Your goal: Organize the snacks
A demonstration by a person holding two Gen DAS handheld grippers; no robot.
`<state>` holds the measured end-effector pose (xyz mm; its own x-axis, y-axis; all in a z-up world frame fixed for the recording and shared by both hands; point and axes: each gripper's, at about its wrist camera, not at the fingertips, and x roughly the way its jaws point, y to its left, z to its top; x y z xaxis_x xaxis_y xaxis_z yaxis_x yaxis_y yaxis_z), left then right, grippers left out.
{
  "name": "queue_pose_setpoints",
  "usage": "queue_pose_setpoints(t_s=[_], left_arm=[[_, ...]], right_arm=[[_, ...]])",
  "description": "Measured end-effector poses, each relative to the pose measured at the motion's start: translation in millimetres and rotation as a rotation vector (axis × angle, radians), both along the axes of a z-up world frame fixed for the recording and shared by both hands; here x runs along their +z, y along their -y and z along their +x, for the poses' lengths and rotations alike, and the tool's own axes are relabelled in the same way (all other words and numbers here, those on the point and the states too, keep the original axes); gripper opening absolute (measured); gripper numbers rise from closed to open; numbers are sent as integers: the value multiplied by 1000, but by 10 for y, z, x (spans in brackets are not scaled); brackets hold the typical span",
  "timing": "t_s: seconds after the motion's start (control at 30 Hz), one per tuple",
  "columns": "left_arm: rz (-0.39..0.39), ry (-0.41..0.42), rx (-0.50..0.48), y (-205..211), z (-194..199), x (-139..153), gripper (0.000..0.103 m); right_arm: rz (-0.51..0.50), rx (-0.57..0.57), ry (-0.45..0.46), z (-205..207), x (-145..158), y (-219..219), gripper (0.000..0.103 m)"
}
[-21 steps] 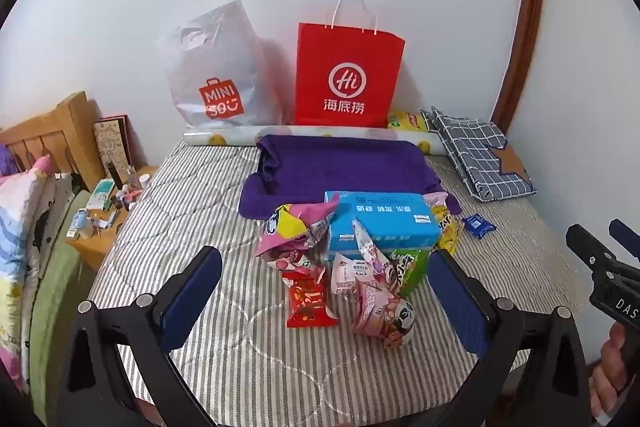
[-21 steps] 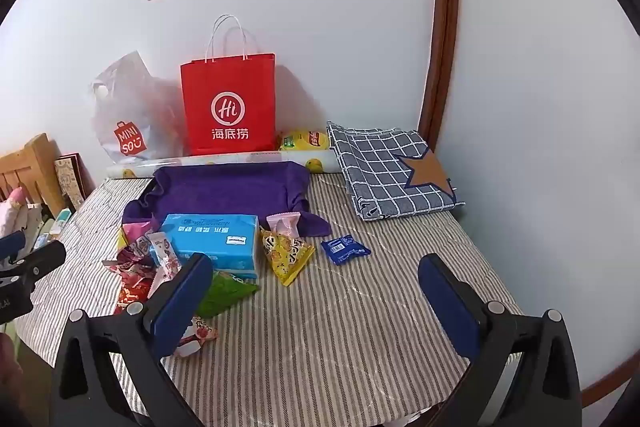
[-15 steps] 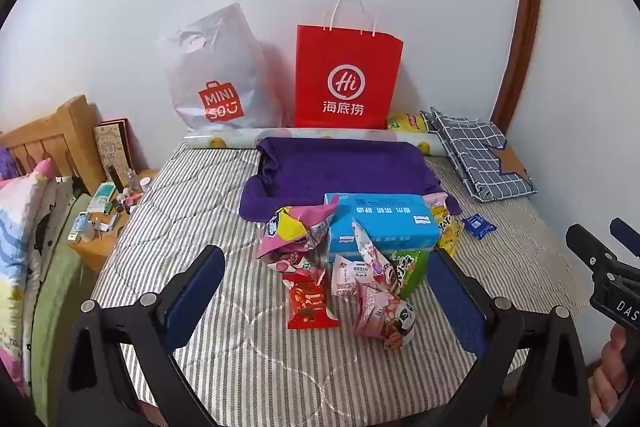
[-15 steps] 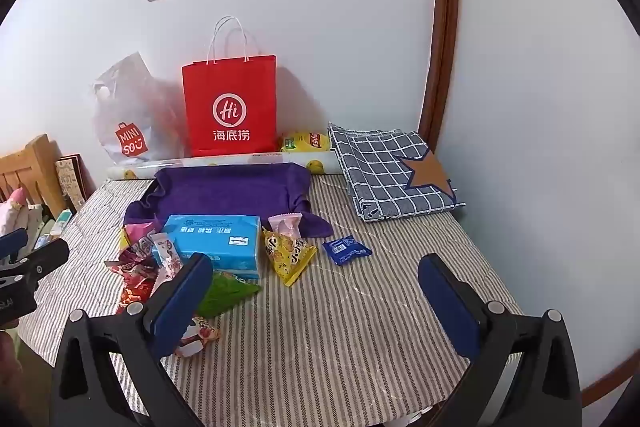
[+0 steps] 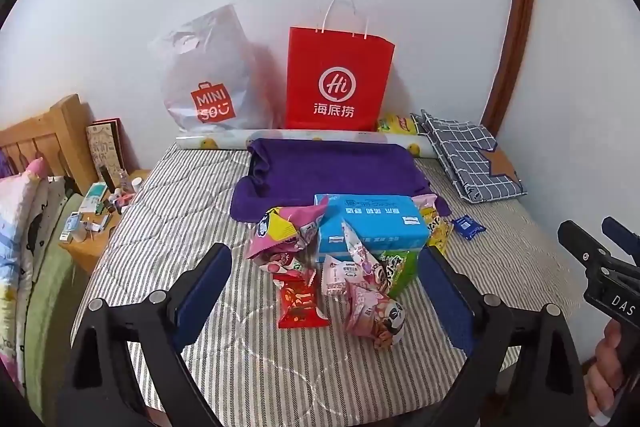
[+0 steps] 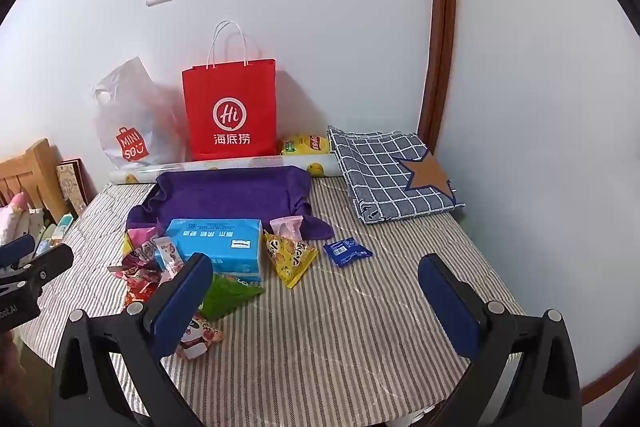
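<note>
Both grippers, left gripper (image 5: 326,293) and right gripper (image 6: 316,301), wide apart above snack packets (image 5: 344,275)

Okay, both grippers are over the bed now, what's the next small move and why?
Probably lower the left gripper onto the red snack packet: both grippers are open and empty, and that packet lies nearest, at the pile's front edge.

Striped mattress (image 5: 168,227), snack packets (image 5: 340,267), purple towel (image 5: 336,171)
</note>
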<state>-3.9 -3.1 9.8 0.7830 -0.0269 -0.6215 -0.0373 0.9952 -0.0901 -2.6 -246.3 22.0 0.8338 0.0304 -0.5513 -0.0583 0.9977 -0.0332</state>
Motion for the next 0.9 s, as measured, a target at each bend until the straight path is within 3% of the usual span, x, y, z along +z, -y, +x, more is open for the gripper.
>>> queue_pose_setpoints(t_s=[0.9], left_arm=[[21, 13, 30, 6, -2, -38, 100]], right_arm=[[-10, 3, 5, -52, 11, -38, 103]])
